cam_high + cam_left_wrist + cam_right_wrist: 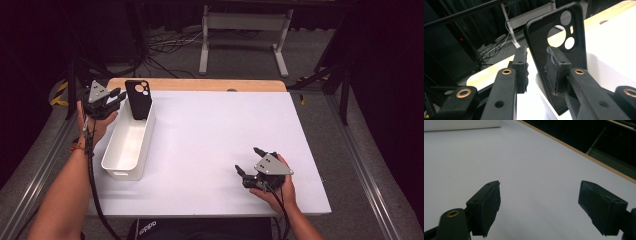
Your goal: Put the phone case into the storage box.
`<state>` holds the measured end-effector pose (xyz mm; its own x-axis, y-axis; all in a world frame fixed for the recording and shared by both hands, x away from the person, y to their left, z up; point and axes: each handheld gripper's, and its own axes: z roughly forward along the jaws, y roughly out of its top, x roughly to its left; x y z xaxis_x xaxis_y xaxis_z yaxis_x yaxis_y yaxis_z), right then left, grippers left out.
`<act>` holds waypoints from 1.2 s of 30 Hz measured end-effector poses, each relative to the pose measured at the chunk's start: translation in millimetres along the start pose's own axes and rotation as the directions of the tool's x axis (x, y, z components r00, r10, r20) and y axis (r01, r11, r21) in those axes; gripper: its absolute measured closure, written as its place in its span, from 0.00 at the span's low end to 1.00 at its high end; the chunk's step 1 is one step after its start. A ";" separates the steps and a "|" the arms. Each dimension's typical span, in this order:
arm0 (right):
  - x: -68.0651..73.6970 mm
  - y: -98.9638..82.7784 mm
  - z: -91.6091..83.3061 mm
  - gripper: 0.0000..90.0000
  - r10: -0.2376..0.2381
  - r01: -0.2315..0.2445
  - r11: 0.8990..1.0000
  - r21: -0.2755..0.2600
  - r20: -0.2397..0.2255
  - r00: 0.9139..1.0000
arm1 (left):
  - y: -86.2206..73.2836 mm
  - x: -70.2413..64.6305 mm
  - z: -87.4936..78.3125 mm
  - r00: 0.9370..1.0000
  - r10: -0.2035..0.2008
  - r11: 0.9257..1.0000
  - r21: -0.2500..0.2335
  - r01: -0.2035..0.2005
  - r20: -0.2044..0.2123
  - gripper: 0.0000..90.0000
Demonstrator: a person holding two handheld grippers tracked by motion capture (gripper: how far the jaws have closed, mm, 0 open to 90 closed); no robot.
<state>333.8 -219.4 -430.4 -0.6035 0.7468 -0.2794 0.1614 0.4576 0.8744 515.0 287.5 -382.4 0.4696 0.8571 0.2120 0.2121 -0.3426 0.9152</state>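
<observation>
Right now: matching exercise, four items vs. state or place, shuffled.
Items:
1. phone case
2. white bin
3. left tongs
4. right tongs

States:
A. open over bare white table
B. stands upright at the bin's far end
C. open, pads either side of the case
D. on the table's left part

Pairs: 1-B, 2-D, 3-C, 4-A

Both grippers, left gripper (116,95) and right gripper (248,161), are black with grey three-cornered top plates, brass-ringed screw holes, frayed padded fingers (555,68) and trailing black cables.
</observation>
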 end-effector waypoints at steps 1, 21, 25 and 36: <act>0.1 0.4 0.4 0.21 -0.002 0.002 1.000 -0.001 -0.001 1.000 | 1.0 -1.2 -3.3 1.000 0.003 1.000 -0.001 -0.003 -0.003 0.78; 2.8 1.4 -0.4 0.21 -0.029 0.029 0.999 -0.014 -0.014 0.999 | 8.5 -16.2 -23.3 1.000 0.006 0.999 -0.031 -0.006 0.008 0.77; 4.5 1.8 1.1 0.21 -0.036 0.035 0.999 -0.011 -0.019 0.999 | 10.6 -18.5 -31.9 1.000 -0.003 0.998 -0.058 0.004 0.015 0.76; 1.5 1.7 0.9 0.21 -0.027 0.026 1.000 -0.012 -0.003 1.000 | 10.3 -30.5 -51.1 0.999 0.014 0.996 -0.093 -0.009 0.052 0.69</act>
<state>333.8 -217.1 -429.8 -0.6098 0.7330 -0.3014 0.1363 0.4716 0.8712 459.1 277.5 -361.9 0.5164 0.8311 0.2062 0.1276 -0.3128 0.9412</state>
